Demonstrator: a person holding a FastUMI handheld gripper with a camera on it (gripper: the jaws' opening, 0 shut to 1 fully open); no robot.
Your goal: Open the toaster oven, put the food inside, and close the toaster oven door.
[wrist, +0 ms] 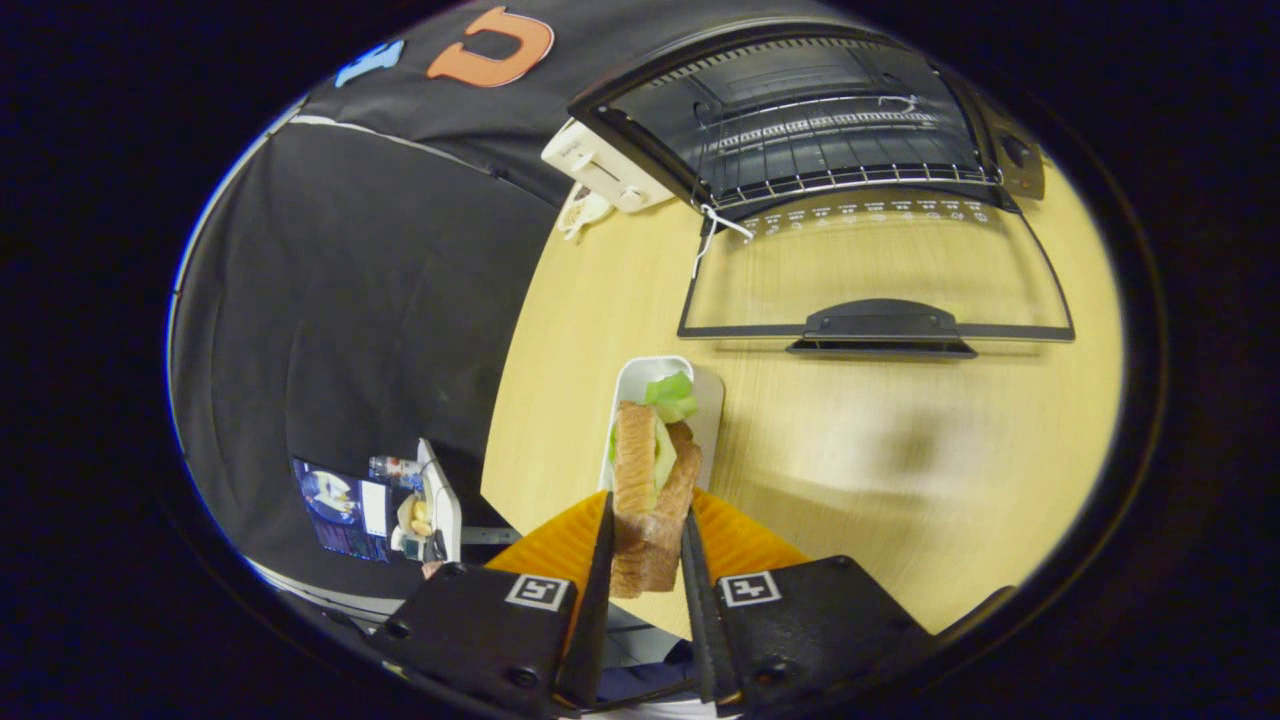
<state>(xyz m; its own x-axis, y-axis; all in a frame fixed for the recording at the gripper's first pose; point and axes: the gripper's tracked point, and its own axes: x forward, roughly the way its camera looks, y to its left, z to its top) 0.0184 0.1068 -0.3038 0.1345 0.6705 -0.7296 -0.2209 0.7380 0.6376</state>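
Observation:
A sandwich [648, 480] of two bread slices with green lettuce stands on edge between my fingers, and my gripper [646, 535] is shut on it. Under and beyond it lies a white oblong tray [628, 385] on the wooden table [900, 460]. Farther ahead stands the black toaster oven [800, 120], its glass door [880, 270] folded down flat onto the table with the handle toward me. The wire rack [850, 180] inside shows bare.
A white box [603, 165] with a cable sits left of the oven. The table's curved edge runs just left of the tray, with dark cloth beyond. A small device with a lit screen [375, 505] stands low on the left.

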